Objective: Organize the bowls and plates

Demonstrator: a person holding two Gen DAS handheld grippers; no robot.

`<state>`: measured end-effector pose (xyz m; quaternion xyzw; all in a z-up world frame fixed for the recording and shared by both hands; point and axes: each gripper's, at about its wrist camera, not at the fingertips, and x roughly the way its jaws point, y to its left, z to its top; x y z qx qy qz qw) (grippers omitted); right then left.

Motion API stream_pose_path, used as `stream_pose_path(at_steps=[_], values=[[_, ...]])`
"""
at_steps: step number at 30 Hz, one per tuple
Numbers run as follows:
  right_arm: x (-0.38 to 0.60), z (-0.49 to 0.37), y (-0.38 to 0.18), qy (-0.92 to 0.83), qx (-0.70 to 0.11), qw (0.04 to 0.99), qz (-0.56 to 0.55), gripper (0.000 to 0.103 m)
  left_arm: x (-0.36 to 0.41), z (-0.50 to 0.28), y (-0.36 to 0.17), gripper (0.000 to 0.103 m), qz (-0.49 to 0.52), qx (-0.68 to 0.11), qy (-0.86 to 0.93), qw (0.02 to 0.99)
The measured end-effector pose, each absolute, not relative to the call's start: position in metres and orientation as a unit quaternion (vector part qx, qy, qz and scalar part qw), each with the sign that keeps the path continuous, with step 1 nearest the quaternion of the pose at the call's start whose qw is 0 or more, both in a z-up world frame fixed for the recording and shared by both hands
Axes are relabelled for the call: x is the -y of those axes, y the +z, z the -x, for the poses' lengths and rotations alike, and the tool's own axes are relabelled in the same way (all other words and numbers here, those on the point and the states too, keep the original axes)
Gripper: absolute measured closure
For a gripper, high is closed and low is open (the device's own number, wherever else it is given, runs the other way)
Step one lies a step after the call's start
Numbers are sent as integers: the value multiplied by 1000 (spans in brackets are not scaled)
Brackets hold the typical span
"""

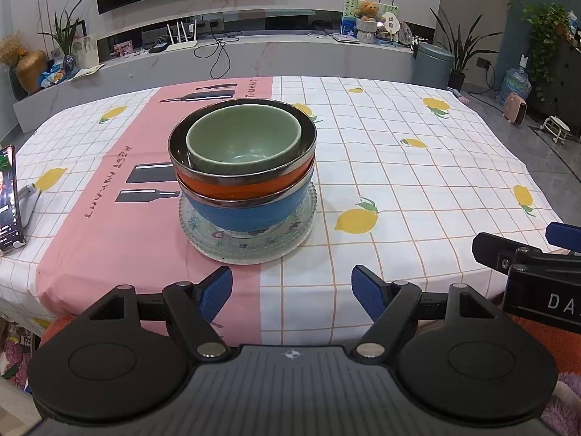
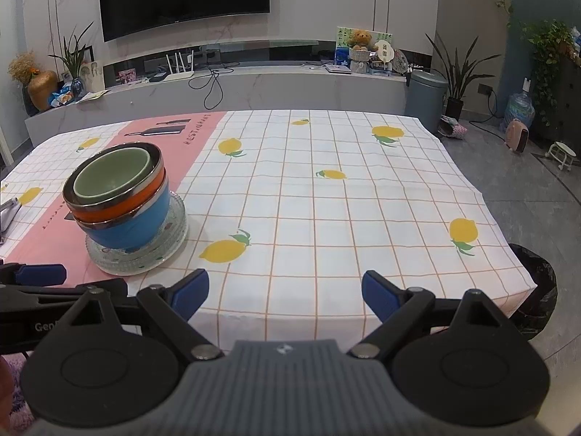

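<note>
1. Nearest the lens, the left gripper (image 1: 291, 292) is held wide apart with nothing between its blue pads, poised at the near table edge and aimed at the stack.
2. Beside it, the right gripper (image 2: 285, 294) is likewise spread wide and empty, over bare tablecloth (image 2: 326, 200), well apart from the dishes.
3. Farther out, the glass plates (image 1: 247, 247) are laid at the bottom as the broadest base.
4. On them a blue bowl (image 1: 247, 214) is seated, an orange bowl (image 1: 232, 189) is nested in it, and a green bowl (image 1: 243, 141) sits innermost, so sizes descend upward.
5. Stacking appears finished; both grippers are judged to be clear of it.
6. A phone (image 1: 9, 196) is propped at the left edge.
</note>
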<state>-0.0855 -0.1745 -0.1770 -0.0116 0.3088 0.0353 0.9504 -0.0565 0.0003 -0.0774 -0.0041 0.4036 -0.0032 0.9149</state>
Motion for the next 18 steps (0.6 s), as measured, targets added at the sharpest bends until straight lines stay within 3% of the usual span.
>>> stream_pose_path(at_steps=[18], values=[[174, 89, -178, 37, -306, 951, 20, 13, 0, 57, -81, 15, 5, -405, -5, 914]])
